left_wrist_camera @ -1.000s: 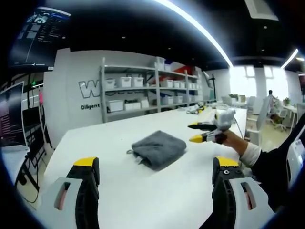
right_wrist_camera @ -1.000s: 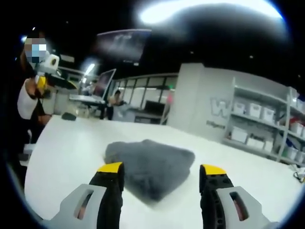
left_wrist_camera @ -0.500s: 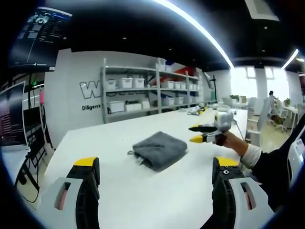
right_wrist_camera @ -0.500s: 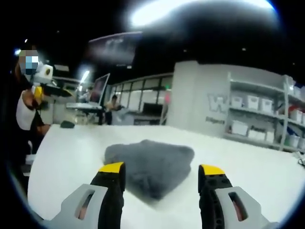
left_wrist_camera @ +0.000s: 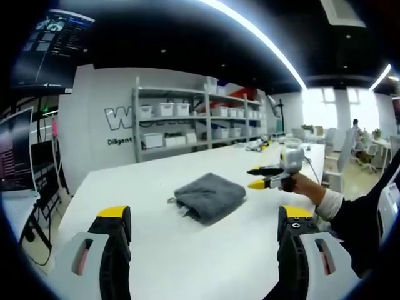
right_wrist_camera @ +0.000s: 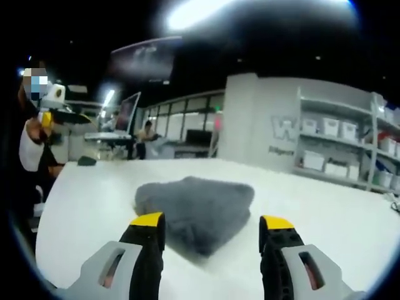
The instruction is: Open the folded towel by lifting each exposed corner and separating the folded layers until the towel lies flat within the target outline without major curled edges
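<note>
Left gripper view: the left gripper (left_wrist_camera: 203,219) is hovering with its jaws spread wide and empty. Ahead between them, a folded grey towel (left_wrist_camera: 209,196) is lying on a white table (left_wrist_camera: 125,187); shelving (left_wrist_camera: 187,122) is lining the far wall.

Right gripper view: the right gripper (right_wrist_camera: 211,224) is holding its jaws parted just before the towel (right_wrist_camera: 197,209), not touching it.

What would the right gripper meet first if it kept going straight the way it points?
Most likely the folded grey towel, lying just ahead between the open right gripper fingers; depth is unclear.
</note>
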Demonstrator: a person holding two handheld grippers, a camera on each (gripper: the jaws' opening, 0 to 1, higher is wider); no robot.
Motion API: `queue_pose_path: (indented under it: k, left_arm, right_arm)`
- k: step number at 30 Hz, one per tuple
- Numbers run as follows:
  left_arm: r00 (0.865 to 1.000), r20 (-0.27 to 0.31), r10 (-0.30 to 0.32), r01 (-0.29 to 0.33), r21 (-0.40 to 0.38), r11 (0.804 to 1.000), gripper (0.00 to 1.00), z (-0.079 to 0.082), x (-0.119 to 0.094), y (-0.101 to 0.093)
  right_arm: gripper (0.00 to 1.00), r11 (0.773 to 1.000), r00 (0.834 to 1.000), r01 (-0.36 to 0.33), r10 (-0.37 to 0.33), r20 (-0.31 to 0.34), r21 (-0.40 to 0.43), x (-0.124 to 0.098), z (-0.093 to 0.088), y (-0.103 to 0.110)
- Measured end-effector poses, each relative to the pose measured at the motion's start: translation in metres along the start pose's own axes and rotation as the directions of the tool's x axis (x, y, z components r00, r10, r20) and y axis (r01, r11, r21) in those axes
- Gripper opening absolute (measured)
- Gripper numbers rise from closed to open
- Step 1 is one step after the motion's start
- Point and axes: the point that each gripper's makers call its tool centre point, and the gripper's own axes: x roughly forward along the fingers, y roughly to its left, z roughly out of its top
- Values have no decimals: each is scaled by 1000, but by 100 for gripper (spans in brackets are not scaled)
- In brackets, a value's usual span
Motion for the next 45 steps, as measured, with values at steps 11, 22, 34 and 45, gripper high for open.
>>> queue_pose_path:
  k: [11,22,34,45]
  left_arm:
    - [1000,2,3,-3,-2,1000,96,0,-1,1]
    - [1000,1,3,-3,-2,1000,96,0,-1,1]
    - [1000,-1,1,-1,0,1000,96,0,-1,1]
    - [1000,-5,-3,3,1,1000,95,-1,1,-1]
  right_arm:
    - [56,1000,999,10,-11,-45,-18,5,-9,3]
    - [50,1000,997,0,-1,-73,-14,5,-16,9]
    - [41,998,991,-19,11,-131,-59,5,-28,17]
    - [36,998,987,-34,25,-157,-52,3,-35,26]
